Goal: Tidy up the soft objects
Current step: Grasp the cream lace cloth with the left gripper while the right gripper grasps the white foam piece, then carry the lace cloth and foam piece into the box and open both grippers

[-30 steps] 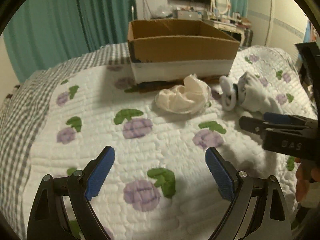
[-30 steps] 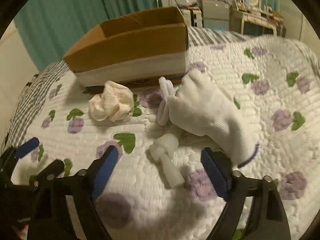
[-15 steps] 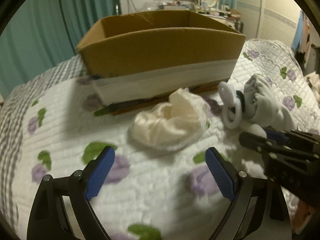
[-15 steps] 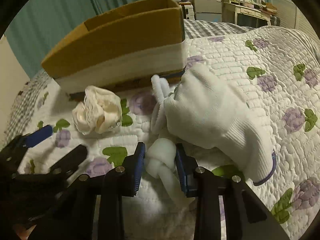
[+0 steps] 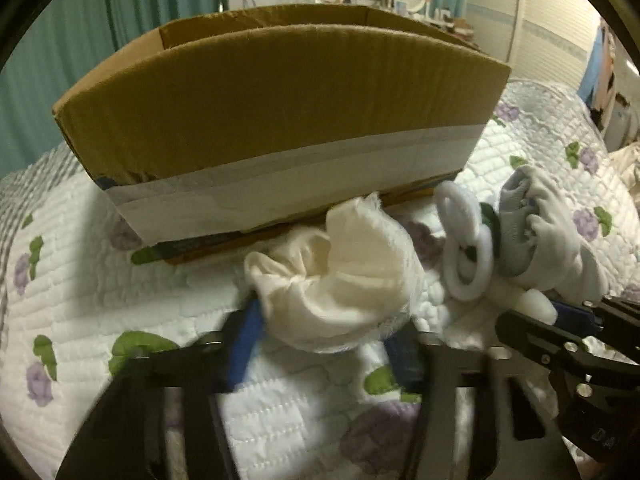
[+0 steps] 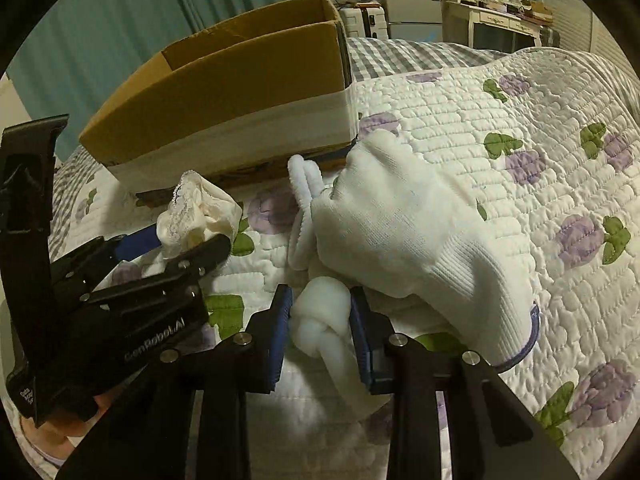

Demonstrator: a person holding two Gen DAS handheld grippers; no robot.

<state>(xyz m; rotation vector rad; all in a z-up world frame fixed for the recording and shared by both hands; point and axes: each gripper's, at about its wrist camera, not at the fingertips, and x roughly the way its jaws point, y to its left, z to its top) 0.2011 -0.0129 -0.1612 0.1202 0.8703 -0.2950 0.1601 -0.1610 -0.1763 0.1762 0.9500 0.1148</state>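
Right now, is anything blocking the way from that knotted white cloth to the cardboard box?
Yes. The white knit glove lies partly over the knotted white cloth, held by the right gripper, and a looped white cord lies before the brown cardboard box.

Left gripper (image 5: 324, 348) fingers (image 5: 244, 340) motion-blurred, partly hidden by cloth (image 5: 340, 280).

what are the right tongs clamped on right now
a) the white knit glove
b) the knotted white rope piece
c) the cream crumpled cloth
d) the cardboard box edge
b: in the right wrist view the right tongs have both blue pads pressed against the knotted white rope piece; the white knit glove lies just beyond, and the cream crumpled cloth sits at the left tongs.
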